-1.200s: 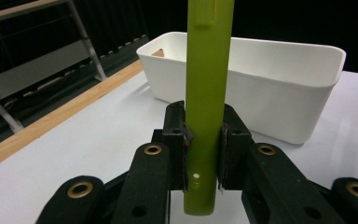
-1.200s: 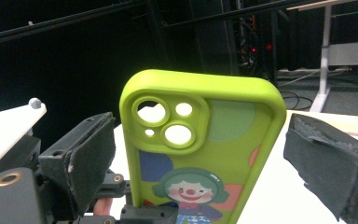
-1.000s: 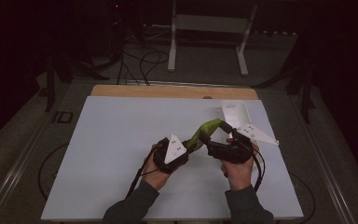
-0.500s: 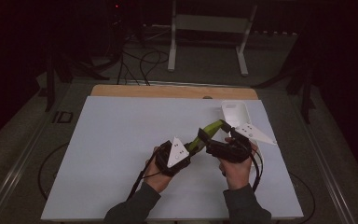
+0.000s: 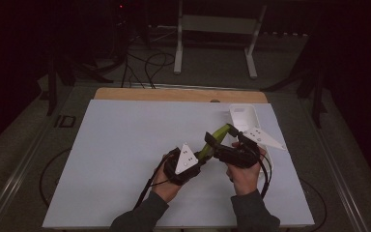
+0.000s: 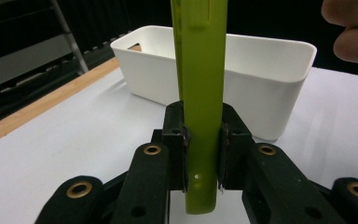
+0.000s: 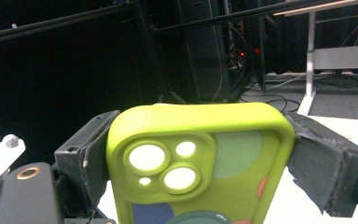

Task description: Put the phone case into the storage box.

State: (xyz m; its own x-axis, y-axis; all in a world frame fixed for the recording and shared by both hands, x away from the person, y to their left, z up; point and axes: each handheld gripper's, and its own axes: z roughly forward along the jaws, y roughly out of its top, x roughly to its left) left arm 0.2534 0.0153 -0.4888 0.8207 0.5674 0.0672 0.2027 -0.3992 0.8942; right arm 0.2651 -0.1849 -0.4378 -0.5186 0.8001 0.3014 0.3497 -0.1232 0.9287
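Between the two hands, above the white table [image 5: 125, 159], a lime-green phone case [image 5: 216, 137] is held off the surface. The left gripper [image 5: 199, 158] has its fingers [image 6: 176, 140] clamped tight on the case's thin edges. The right gripper [image 5: 218, 139] spans the case's width at the camera end and has just been closing, fingers [image 7: 91, 154] against both sides. Just beyond the fingers stands a white bin [image 5: 244, 117].

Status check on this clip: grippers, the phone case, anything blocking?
Left hand-held gripper clamped on green phone case. Right hand-held gripper closing across its width. White bin just behind, apart.
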